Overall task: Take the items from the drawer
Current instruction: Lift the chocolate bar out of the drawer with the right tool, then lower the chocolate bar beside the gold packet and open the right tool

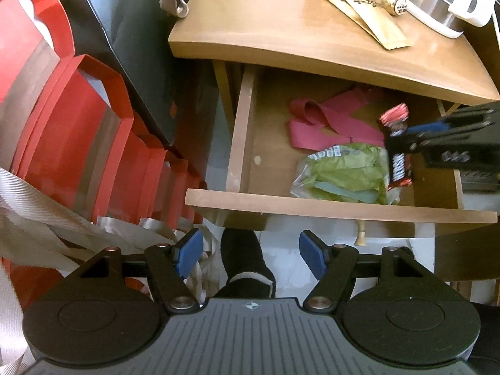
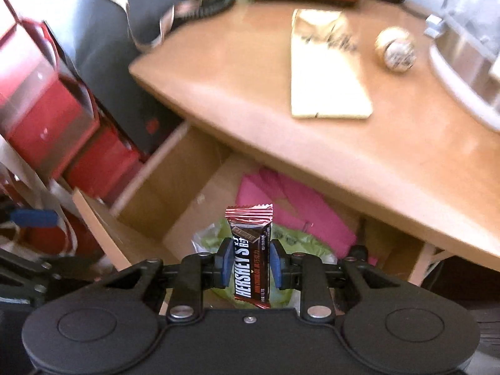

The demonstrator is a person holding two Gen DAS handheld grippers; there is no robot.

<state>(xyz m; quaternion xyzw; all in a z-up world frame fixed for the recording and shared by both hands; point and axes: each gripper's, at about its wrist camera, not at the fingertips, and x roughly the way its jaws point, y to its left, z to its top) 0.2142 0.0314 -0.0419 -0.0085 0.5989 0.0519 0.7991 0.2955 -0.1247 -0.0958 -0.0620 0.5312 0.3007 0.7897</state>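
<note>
One open drawer (image 1: 240,143) under the desk (image 1: 281,31) holds one pink strap (image 1: 312,125) and one green bag (image 1: 347,172). One Hershey's bar (image 2: 251,265), clamped between the right gripper (image 2: 251,264) fingers, hangs above the drawer. Left gripper (image 1: 250,253) fingers apart, holding nothing.

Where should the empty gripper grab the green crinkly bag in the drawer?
Grab the green bag by its raised crumpled middle, coming straight down from above. It lies flat on the drawer floor, so its edges offer little; the left hand-held gripper is already open.
</note>
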